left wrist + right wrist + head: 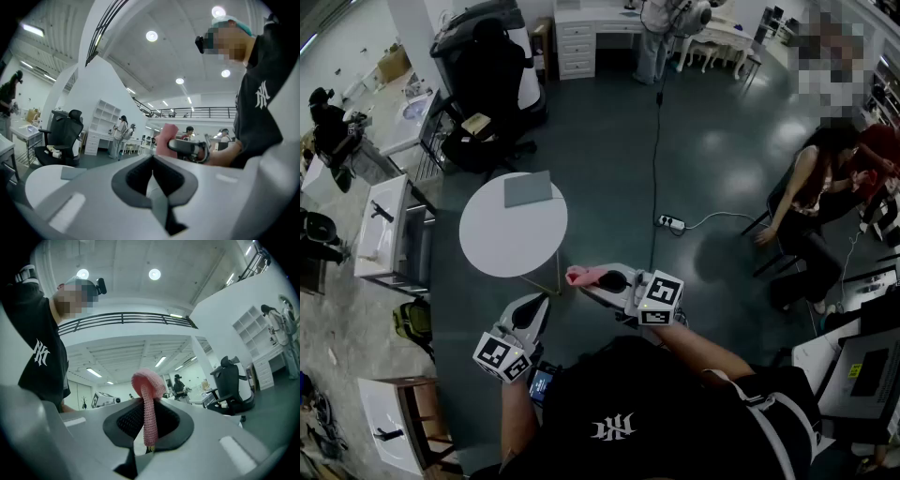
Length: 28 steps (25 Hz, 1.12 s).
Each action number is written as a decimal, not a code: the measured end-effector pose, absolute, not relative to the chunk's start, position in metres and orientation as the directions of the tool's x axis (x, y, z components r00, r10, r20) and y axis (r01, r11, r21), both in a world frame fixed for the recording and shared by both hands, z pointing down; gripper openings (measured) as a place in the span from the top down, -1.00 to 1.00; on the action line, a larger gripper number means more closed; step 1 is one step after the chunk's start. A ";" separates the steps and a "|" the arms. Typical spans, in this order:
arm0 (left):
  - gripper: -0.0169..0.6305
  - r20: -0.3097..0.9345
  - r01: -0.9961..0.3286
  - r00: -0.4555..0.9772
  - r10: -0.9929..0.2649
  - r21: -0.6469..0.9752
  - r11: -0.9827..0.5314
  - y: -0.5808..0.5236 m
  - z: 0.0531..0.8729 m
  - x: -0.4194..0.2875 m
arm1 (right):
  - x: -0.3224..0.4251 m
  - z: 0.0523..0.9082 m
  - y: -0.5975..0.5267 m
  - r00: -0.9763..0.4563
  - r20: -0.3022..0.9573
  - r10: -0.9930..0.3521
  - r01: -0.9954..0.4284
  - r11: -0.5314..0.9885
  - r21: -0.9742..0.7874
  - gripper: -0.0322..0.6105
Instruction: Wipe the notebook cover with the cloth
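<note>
Round white table (502, 246) stands ahead of both pairs of fingers, lower than them. Grey notebook (528, 188) lies flat on the table's far side, well apart from both grippers and untouched. Left gripper (541, 302) is held near the table's near rim, fingers pressed together with nothing between them. Right gripper (598, 281) is just to the right of the left one, beside the table's near-right rim, fingers pinching the pink knitted cloth (149, 413). Cloth stands up between the pads, its folded top bulging out past the fingertips. Cloth is clear of notebook and table.
</note>
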<state>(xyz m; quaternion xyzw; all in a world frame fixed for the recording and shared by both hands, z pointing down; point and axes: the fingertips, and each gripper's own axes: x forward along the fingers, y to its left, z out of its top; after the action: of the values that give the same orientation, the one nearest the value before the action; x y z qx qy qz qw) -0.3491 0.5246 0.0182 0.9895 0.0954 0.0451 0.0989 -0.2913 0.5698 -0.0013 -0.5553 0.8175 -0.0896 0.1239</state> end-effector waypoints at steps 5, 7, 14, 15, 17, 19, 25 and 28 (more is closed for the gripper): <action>0.97 0.103 0.195 0.970 0.218 0.201 -0.960 0.529 0.034 -0.348 | -0.300 -0.007 0.570 -0.385 -0.139 -0.913 -0.883 0.408 -0.234 0.79; 0.97 0.098 0.198 0.971 0.220 0.199 -0.960 0.532 0.033 -0.343 | -0.295 -0.004 0.574 -0.380 -0.135 -0.915 -0.884 0.402 -0.237 0.79; 0.97 0.085 0.194 0.973 0.213 0.192 -0.962 0.545 0.027 -0.331 | -0.286 -0.006 0.589 -0.379 -0.136 -0.915 -0.887 0.401 -0.230 0.79; 0.97 0.086 0.194 0.973 0.213 0.187 -0.963 0.548 0.027 -0.329 | -0.284 -0.005 0.592 -0.381 -0.135 -0.915 -0.887 0.403 -0.226 0.79; 0.97 0.093 0.187 0.974 0.206 0.180 -0.966 0.554 0.027 -0.327 | -0.281 -0.003 0.596 -0.382 -0.140 -0.913 -0.884 0.405 -0.231 0.79; 0.97 0.095 0.176 0.976 0.195 0.180 -0.968 0.557 0.028 -0.327 | -0.279 -0.002 0.599 -0.385 -0.145 -0.912 -0.881 0.410 -0.236 0.79; 0.97 0.101 0.151 0.980 0.169 0.164 -0.975 0.567 0.031 -0.322 | -0.273 0.000 0.609 -0.403 -0.144 -0.904 -0.878 0.426 -0.219 0.79; 0.97 0.102 0.138 0.982 0.156 0.166 -0.976 0.571 0.032 -0.316 | -0.266 0.000 0.612 -0.393 -0.144 -0.908 -0.885 0.416 -0.209 0.78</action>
<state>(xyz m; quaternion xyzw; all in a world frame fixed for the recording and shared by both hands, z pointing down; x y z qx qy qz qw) -0.3157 0.5709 0.0323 0.9924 0.0740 0.0574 0.0793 -0.2661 0.6117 0.0002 -0.5379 0.8332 -0.0492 0.1185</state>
